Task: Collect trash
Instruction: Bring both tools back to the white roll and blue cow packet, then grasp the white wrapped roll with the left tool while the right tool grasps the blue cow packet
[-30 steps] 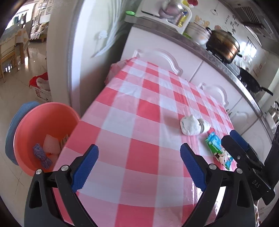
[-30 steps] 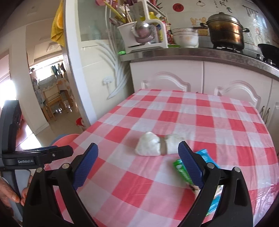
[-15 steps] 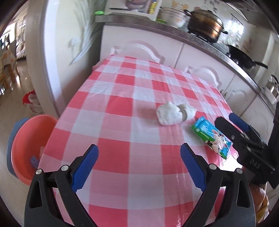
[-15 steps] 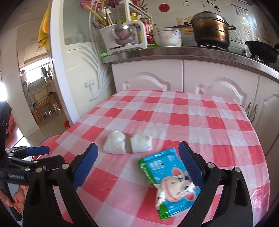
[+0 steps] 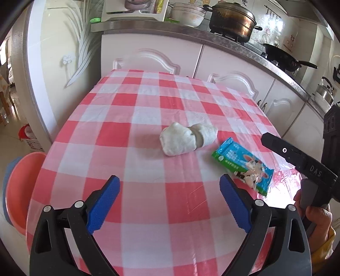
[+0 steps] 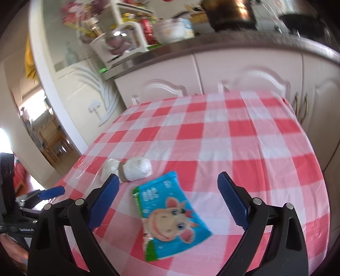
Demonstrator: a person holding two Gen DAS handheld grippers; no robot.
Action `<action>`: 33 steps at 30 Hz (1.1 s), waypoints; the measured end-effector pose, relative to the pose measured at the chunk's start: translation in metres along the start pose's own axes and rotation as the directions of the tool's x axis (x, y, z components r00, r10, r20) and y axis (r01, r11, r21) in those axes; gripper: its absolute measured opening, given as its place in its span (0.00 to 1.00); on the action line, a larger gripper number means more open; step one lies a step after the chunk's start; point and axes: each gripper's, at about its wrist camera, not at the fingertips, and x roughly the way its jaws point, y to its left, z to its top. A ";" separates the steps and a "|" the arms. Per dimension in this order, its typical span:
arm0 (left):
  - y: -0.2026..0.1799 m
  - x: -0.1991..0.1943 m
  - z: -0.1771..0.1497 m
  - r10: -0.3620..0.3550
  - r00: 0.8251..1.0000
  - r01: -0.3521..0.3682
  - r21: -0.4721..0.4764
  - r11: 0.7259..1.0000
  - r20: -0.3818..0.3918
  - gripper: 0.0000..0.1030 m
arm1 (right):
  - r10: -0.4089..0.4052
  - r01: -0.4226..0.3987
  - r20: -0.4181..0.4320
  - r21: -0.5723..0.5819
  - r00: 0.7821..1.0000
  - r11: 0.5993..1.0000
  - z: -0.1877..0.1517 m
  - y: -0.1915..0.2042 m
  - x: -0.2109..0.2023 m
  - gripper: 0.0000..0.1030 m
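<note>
A crumpled white tissue wad (image 5: 187, 139) lies mid-table on the red-and-white checked cloth (image 5: 148, 118). It also shows in the right wrist view (image 6: 136, 167). A blue snack wrapper with a cartoon cow (image 5: 242, 164) lies to its right, and sits between my right fingers in the right wrist view (image 6: 170, 216). My left gripper (image 5: 170, 203) is open and empty, short of the tissue. My right gripper (image 6: 167, 199) is open and hovers just above the wrapper. An orange basin (image 5: 19, 189) stands on the floor left of the table.
White kitchen cabinets (image 5: 233, 63) and a counter with a pot (image 5: 230, 18) and a wok (image 5: 280, 57) run behind the table. A white pillar (image 5: 57, 63) stands at the back left. The right gripper's body (image 5: 301, 163) reaches in at the table's right edge.
My left gripper has swung from the basin side toward the table middle and faces the tissue. My right gripper has moved forward and down over the blue wrapper. Both stayed open.
</note>
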 end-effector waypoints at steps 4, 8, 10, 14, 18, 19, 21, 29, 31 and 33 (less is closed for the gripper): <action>-0.004 0.006 0.005 0.018 1.000 -0.017 -0.015 1.000 0.005 0.91 | 0.011 -0.010 -0.032 0.019 0.999 1.000 0.001 -0.019 0.002 0.91; -0.006 0.013 0.014 0.011 1.000 -0.010 -0.046 0.999 0.012 0.91 | 0.035 -0.036 -0.074 -0.005 0.997 0.999 0.000 -0.023 0.007 0.91; -0.009 0.017 0.018 0.005 1.000 -0.004 -0.052 0.999 0.018 0.91 | 0.062 -0.064 -0.099 -0.017 0.993 0.998 -0.002 -0.019 0.011 0.91; -0.014 0.027 0.026 -0.026 1.000 0.026 -0.076 0.997 0.005 0.91 | 0.084 -0.097 -0.153 -0.078 0.985 0.992 -0.007 -0.004 0.019 0.91; -0.022 0.042 0.034 -0.053 0.998 0.052 -0.083 0.995 -0.017 0.91 | 0.080 -0.103 -0.190 -0.118 0.978 0.988 -0.011 0.006 0.024 0.91; -0.023 0.047 0.035 -0.052 0.998 0.050 -0.085 0.995 -0.026 0.91 | 0.081 -0.106 -0.198 -0.120 0.977 0.987 -0.012 0.007 0.026 0.91; -0.025 0.055 0.038 -0.056 0.998 0.052 -0.094 0.994 -0.040 0.91 | 0.082 -0.108 -0.203 -0.120 0.976 0.987 -0.013 0.007 0.026 0.91; -0.038 0.080 0.053 -0.030 0.997 0.025 -0.075 0.997 -0.065 0.91 | 0.081 -0.109 -0.206 -0.124 0.975 0.986 -0.015 0.006 0.028 0.91; -0.041 0.084 0.057 -0.018 0.998 0.014 -0.067 0.998 -0.066 0.91 | 0.078 -0.107 -0.209 -0.130 0.975 0.986 -0.016 0.006 0.029 0.91; -0.042 0.088 0.059 0.006 0.997 -0.010 -0.053 0.999 -0.073 0.91 | 0.079 -0.110 -0.211 -0.139 0.974 0.984 -0.016 0.008 0.030 0.91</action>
